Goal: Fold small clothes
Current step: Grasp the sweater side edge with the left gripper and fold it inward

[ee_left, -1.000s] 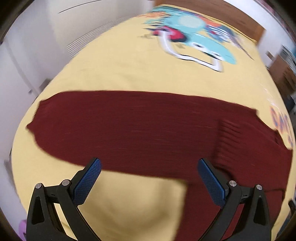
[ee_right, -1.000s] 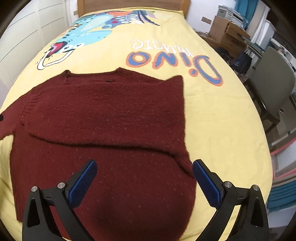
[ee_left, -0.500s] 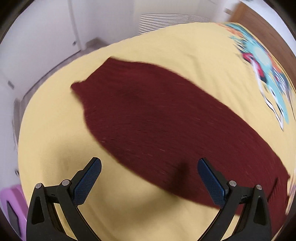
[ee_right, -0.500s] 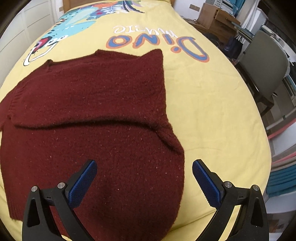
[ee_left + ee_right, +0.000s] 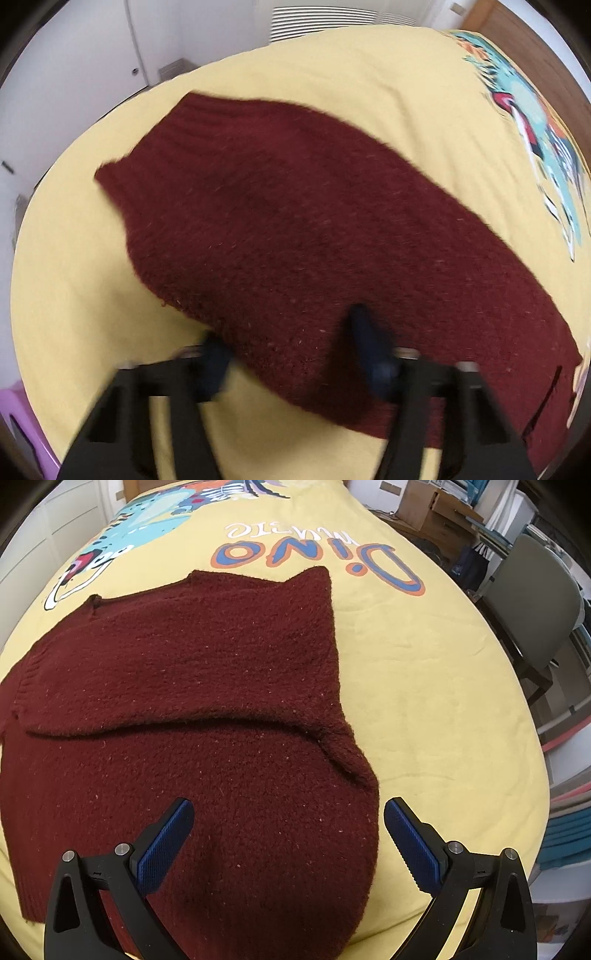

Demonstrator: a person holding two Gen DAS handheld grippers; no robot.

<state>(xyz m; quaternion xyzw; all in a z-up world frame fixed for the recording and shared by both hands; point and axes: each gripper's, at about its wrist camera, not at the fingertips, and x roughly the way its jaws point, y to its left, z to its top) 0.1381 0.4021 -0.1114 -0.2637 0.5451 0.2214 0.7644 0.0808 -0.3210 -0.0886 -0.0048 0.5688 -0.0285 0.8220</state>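
A dark red knit sweater point(image 5: 192, 701) lies flat on the yellow bedspread point(image 5: 424, 686). One sleeve is folded across its body. In the left wrist view its other sleeve point(image 5: 295, 229) stretches out, cuff at the far left. My left gripper point(image 5: 291, 354) is low at the sleeve's near edge, fingers narrowed and blurred, with sleeve fabric between them. My right gripper point(image 5: 288, 834) is open and empty above the sweater's lower right part.
The bedspread carries a dinosaur print point(image 5: 155, 520) and the word "Dino" point(image 5: 317, 557). A grey chair point(image 5: 532, 602) and boxes stand right of the bed. White cupboard doors point(image 5: 74, 55) are beyond the bed's left edge. A purple object point(image 5: 18, 421) sits at the lower left.
My left gripper has swung toward the sleeve, dropped to its near edge, and its fingers have narrowed from wide open. My right gripper has moved slightly closer over the sweater.
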